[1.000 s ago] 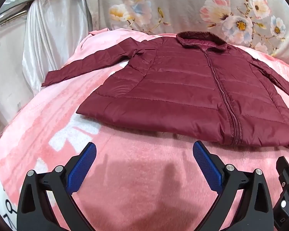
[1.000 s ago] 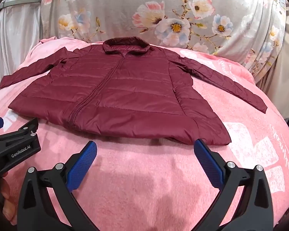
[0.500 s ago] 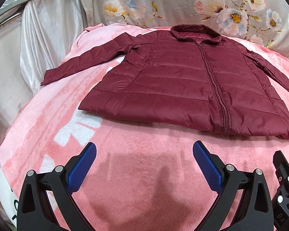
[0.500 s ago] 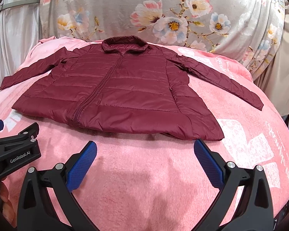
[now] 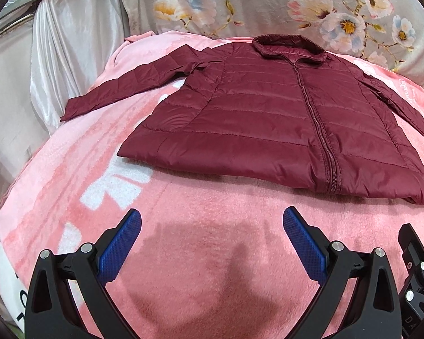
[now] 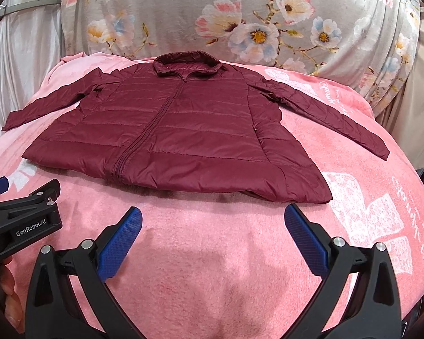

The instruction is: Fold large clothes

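A dark red quilted jacket (image 5: 268,118) (image 6: 178,135) lies flat and zipped on a pink blanket (image 5: 212,220) (image 6: 212,243), collar at the far side, both sleeves spread outward. My left gripper (image 5: 212,234) hovers open over the blanket, short of the jacket's near hem, with nothing between its blue pads. My right gripper (image 6: 212,231) is likewise open and empty, just short of the hem's right part. The left gripper's body (image 6: 22,220) shows at the left edge of the right wrist view.
A floral grey cloth (image 6: 240,19) rises behind the blanket. White satin drapes (image 5: 56,56) and a metal rail hang at the left. The blanket falls away at the right edge (image 6: 410,197). A hand's fingers (image 6: 8,288) show at bottom left.
Both grippers have drawn back and lifted a little, so the jacket looks smaller and farther off. Both stay open; the jacket has not moved.
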The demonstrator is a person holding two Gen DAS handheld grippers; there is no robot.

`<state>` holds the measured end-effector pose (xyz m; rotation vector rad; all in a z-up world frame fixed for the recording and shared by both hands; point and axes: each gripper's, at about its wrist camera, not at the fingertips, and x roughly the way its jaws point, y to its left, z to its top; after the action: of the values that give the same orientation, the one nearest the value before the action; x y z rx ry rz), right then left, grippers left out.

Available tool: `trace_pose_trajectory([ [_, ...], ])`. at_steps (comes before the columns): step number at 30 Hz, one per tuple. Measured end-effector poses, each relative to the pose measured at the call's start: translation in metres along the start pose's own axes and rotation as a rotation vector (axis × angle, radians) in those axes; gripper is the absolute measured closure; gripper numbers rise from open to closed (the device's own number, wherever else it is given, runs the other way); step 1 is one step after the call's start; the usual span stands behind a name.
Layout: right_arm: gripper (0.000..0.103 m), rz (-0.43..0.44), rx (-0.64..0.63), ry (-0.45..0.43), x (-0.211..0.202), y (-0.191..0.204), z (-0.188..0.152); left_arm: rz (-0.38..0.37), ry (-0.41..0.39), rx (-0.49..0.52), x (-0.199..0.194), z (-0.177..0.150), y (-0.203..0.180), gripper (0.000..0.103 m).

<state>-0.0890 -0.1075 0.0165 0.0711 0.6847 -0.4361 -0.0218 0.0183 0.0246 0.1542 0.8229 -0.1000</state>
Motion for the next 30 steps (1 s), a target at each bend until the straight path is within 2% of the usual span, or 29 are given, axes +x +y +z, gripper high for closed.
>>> trace_pose_trajectory([
  [30,0.005,0.021,0.004,0.005,-0.0011,0.0038,0.0,0.027,-0.014,0.005,-0.0011,0.0012,0.0006,0.005],
])
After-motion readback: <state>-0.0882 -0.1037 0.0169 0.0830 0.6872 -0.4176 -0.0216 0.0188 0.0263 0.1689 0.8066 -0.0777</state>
